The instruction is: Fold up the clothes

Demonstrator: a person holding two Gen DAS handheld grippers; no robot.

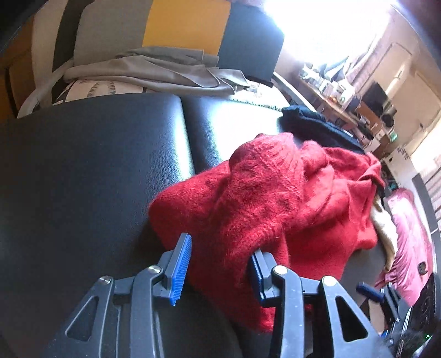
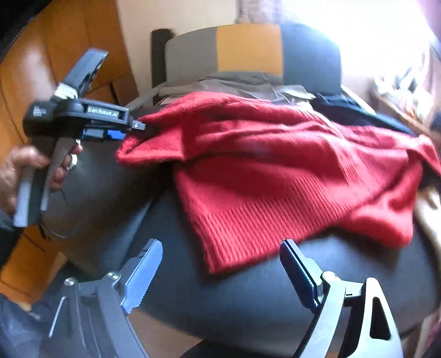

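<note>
A red knitted sweater (image 1: 275, 198) lies rumpled on a black leather seat (image 1: 82, 179). My left gripper (image 1: 220, 245) is at its near edge, with a thick bunch of the knit between its blue pads (image 1: 180, 264). In the right wrist view the left gripper (image 2: 139, 126), held by a hand (image 2: 16, 170), pinches a corner of the sweater (image 2: 275, 170) and holds it a little raised. My right gripper (image 2: 222, 245) stands wide open just in front of the ribbed hem (image 2: 248, 228), with nothing between its fingers.
Behind the sweater lie a grey garment (image 1: 154, 71) and a dark navy one (image 1: 311, 124). At the right edge are a beige piece (image 1: 386, 228) and pink cloth (image 1: 410, 234). A yellow and grey cushion (image 1: 187, 24) stands at the back. Wooden furniture (image 2: 69, 41) is on the left.
</note>
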